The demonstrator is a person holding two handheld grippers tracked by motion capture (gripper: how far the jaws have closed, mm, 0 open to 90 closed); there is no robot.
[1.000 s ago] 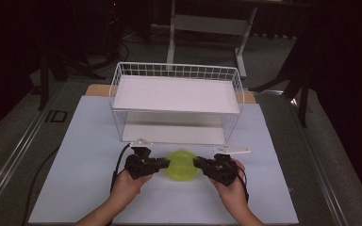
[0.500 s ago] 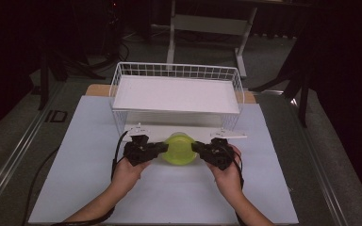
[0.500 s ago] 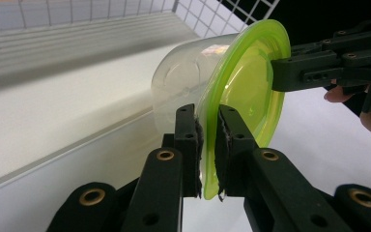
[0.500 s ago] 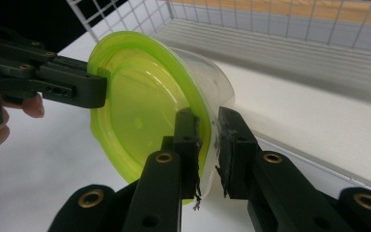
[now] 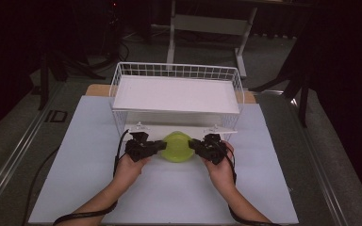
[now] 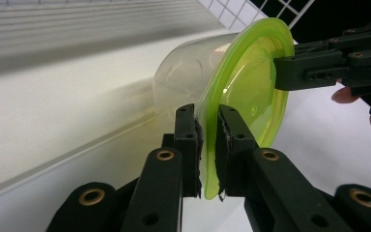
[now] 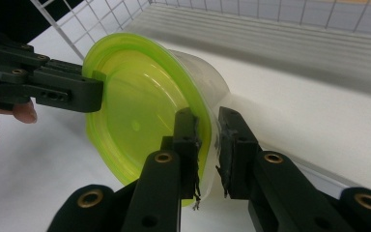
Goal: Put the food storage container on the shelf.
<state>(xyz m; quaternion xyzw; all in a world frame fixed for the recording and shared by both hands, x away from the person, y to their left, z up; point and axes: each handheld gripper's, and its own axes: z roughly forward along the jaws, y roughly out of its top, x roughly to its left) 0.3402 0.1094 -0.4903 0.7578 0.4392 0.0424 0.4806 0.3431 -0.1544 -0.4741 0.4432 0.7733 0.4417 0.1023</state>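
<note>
Moved tub (image 5: 176, 147) toward 12 o'clock since the earlier frame; it now sits at the rack's (image 5: 176, 94) open front, above the table (image 5: 75, 155). My left tool (image 5: 156, 147) pinches the green lid rim at 9 o'clock, right tool (image 5: 194, 146) clamps the rim at 3 o'clock.

Lime-green translucent lid (image 5: 176, 147) on clear tub (image 6: 188, 79). Black grippers, left (image 5: 156, 147) and right (image 5: 194, 145), with brass-coloured rivets. White wire-grid rack (image 5: 176, 71), white shelf boards. Pale grey-white tabletop (image 5: 75, 155). Dark surroundings.
</note>
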